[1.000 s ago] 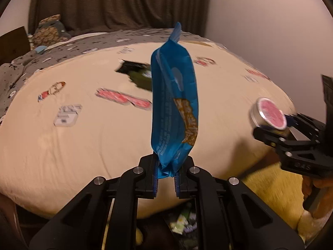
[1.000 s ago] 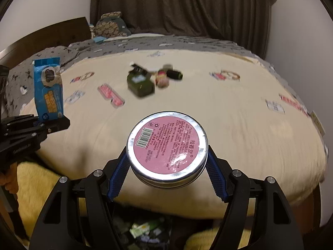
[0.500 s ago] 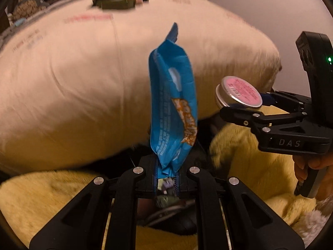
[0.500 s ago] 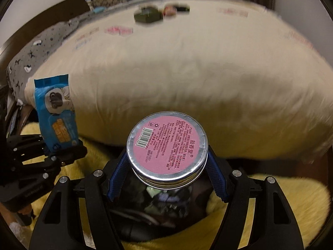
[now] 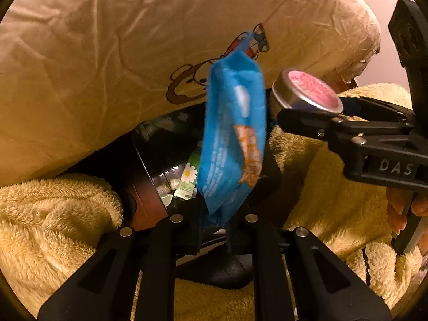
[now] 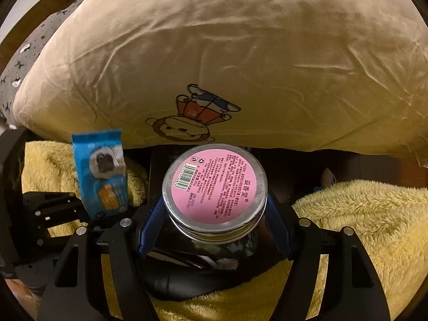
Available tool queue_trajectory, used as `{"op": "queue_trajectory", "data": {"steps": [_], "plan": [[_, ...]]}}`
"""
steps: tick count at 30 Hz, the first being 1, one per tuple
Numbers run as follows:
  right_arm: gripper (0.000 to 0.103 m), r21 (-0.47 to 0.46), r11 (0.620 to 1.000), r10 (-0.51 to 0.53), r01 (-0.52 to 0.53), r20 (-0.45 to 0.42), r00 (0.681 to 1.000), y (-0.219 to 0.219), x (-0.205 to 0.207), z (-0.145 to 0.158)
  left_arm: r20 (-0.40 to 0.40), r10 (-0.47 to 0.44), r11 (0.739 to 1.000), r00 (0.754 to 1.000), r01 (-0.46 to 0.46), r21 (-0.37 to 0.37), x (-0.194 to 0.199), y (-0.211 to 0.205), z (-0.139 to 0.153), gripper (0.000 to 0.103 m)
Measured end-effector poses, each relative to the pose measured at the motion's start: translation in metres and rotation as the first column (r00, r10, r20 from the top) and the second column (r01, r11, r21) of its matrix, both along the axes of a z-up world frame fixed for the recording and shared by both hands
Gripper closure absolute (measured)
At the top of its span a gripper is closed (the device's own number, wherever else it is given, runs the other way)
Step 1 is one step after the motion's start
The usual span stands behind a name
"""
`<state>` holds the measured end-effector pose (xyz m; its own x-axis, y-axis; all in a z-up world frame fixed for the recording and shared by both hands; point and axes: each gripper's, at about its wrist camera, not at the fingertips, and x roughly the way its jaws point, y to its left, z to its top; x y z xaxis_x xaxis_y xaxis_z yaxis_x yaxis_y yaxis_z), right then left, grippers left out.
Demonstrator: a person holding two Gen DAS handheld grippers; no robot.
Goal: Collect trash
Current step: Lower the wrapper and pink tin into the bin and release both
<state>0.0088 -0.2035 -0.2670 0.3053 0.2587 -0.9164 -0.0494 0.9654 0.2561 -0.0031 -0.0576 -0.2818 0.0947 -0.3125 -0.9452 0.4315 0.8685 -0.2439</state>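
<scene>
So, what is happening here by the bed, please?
A person is collecting trash with two tools. The left hand-held gripper pinches a blue snack wrapper, its jaws just opening slightly. The right hand-held gripper holds a round tin with a pink label. Both hang over a dark bin with litter inside.

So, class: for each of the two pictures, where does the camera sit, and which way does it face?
Left wrist: on the left hand-held gripper, facing down at the bin; its fingers pinch the blue packet; a hand shows.
Right wrist: on the right hand-held gripper, facing down; its fingers clamp the tin.
Shared: packet, tin, yellow blanket, bedcover.
</scene>
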Motion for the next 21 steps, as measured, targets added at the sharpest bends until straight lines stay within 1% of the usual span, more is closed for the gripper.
{"op": "queue_trajectory", "data": {"steps": [2, 3, 4, 5, 6, 7, 9, 10, 11, 12, 15, 16, 18, 20, 21], "plan": [[0.031, 0.006, 1.0, -0.001, 0.001, 0.005, 1.0, 0.0, 0.001, 0.002, -0.013, 0.004, 1.0, 1.0, -0.004, 0.004, 0.003, 0.001, -0.004, 0.081], [0.031, 0.007, 1.0, -0.002, 0.002, 0.007, 1.0, 0.0, 0.003, 0.003, -0.013, 0.006, 1.0, 1.0, -0.006, 0.005, 0.002, 0.0, -0.002, 0.074], [0.03, 0.011, 1.0, -0.005, 0.005, 0.01, 1.0, 0.0, 0.004, 0.004, -0.012, 0.008, 1.0, 1.0, -0.008, 0.006, 0.001, 0.001, 0.0, 0.069], [0.025, 0.011, 1.0, -0.01, 0.01, 0.018, 1.0, -0.003, 0.003, 0.005, -0.009, 0.011, 1.0, 1.0, -0.011, 0.009, 0.002, 0.001, 0.001, 0.066], [0.022, 0.007, 1.0, -0.016, 0.016, 0.024, 1.0, -0.004, 0.003, 0.006, -0.002, 0.018, 1.0, 1.0, -0.018, 0.012, 0.002, 0.002, 0.003, 0.058], [0.02, -0.001, 1.0, -0.023, 0.023, 0.033, 0.999, -0.005, 0.004, 0.009, 0.011, 0.027, 0.999, 1.0, -0.027, 0.017, 0.003, 0.004, 0.005, 0.051], [0.02, -0.013, 0.999, -0.031, 0.031, 0.047, 0.998, -0.008, 0.007, 0.014, 0.038, 0.037, 0.999, 0.999, -0.038, 0.03, 0.003, 0.005, 0.011, 0.047], [0.019, -0.015, 0.999, -0.039, 0.04, 0.062, 0.997, -0.011, 0.006, 0.018, 0.055, 0.042, 0.998, 0.998, -0.044, 0.036, 0.004, 0.006, 0.016, 0.041], [0.016, -0.017, 0.999, -0.043, 0.044, 0.075, 0.996, -0.013, 0.007, 0.022, 0.07, 0.045, 0.998, 0.997, -0.048, 0.04, 0.006, 0.007, 0.019, 0.037], [0.015, -0.02, 0.999, -0.046, 0.048, 0.089, 0.995, -0.016, 0.008, 0.027, 0.096, 0.046, 0.997, 0.994, -0.052, 0.052, 0.006, 0.01, 0.024, 0.031], [0.01, -0.035, 0.998, -0.049, 0.055, 0.155, 0.987, -0.02, 0.007, 0.042, 0.169, 0.043, 0.994, 0.985, -0.058, 0.088, 0.007, 0.016, 0.041, 0.023], [0.009, -0.046, 0.997, -0.047, 0.056, 0.189, 0.981, -0.02, 0.006, 0.05, 0.192, 0.045, 0.994, 0.98, -0.062, 0.085, 0.008, 0.019, 0.05, 0.02], [0.009, -0.063, 0.996, -0.044, 0.06, 0.23, 0.972, -0.021, 0.007, 0.064, 0.235, 0.06, 0.994, 0.97, -0.079, 0.074, 0.01, 0.024, 0.068, 0.017], [0.007, -0.074, 0.995, -0.048, 0.072, 0.282, 0.958, -0.023, 0.008, 0.08, 0.283, 0.08, 0.993, 0.956, -0.103, 0.065, 0.014, 0.029, 0.087, 0.014], [0.007, -0.072, 0.994, -0.051, 0.076, 0.307, 0.95, -0.024, 0.01, 0.089, 0.318, 0.101, 0.99, 0.943, -0.126, 0.057, 0.017, 0.034, 0.1, 0.012]]}}
